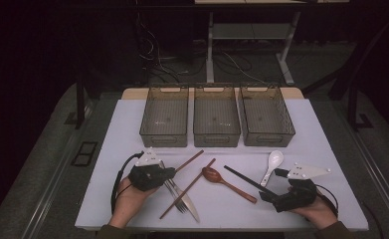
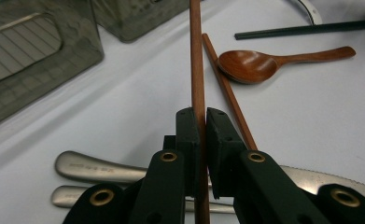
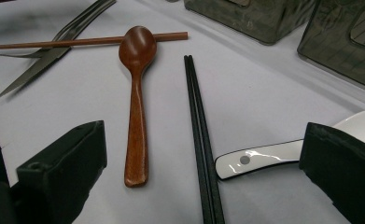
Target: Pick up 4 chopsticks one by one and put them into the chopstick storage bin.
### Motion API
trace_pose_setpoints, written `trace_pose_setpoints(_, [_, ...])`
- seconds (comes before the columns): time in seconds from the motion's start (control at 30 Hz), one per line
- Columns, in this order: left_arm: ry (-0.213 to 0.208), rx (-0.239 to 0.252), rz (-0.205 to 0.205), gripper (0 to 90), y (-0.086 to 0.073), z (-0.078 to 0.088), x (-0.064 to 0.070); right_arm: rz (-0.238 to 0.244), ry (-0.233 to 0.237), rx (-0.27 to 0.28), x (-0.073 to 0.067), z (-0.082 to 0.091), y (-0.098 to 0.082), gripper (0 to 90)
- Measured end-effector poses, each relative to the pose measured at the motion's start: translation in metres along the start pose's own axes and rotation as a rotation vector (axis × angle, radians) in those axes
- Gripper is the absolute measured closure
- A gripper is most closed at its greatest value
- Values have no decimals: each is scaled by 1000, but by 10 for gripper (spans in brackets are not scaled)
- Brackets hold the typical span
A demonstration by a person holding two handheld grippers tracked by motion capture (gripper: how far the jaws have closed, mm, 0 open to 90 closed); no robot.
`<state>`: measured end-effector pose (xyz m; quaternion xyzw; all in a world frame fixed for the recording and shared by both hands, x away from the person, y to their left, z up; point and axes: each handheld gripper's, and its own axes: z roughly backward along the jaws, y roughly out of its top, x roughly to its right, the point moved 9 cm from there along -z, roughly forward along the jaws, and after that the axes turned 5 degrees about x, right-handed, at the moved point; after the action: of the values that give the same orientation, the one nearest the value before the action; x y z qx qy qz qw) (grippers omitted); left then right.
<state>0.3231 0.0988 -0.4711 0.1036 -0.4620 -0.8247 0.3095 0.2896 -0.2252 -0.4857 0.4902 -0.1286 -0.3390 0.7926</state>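
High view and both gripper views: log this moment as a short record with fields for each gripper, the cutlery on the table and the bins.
left gripper: shut on a brown chopstick
right gripper: open, holds nothing
second brown chopstick: flat on table, beside wooden spoon
black chopsticks: paired, between wooden spoon and white spoon
fork and knife: lying by left gripper
bins: three in a row at far edge, nothing in them

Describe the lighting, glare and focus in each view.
High view: dim, dark surroundings, white table evenly lit. Left gripper view: the left gripper, shut on a wooden chopstick, is soft-focused; glare on the wooden spoon. Right gripper view: the right gripper blurred; highlights on the white spoon.
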Motion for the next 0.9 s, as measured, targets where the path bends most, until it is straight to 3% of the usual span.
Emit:
trace_pose_setpoints(0.5, [17,28,49,829,19,14,-16,-1,0,3,0,0,0,7])
trace_pose_setpoints(0.9, [18,29,54,829,39,16,-30,-7,-3,10,1,2,1,7])
